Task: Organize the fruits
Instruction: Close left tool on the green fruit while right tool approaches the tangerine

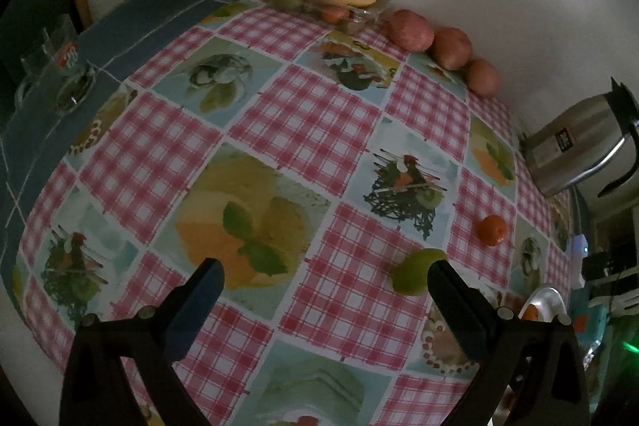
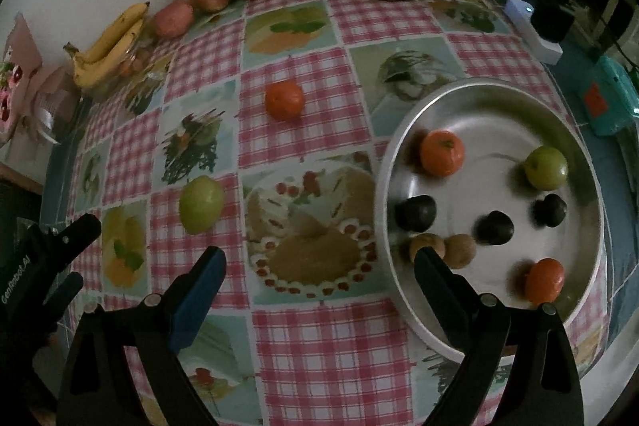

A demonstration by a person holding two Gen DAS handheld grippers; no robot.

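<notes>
Fruit still loose on the bench: a green apple (image 2: 201, 204) just ahead of the left gripper (image 1: 325, 276), an orange (image 2: 284, 100) beyond. Both the left and the right gripper (image 2: 319, 262) are held open, empty. The apple should be straddled squarely, gripped gently, then carried to the metal tray (image 2: 495, 94).

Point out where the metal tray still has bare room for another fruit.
The tray is bare in its far middle, between the orange and green apple, up to the far rim. The near half is crowded: dark plums, brown fruits, another orange.
</notes>
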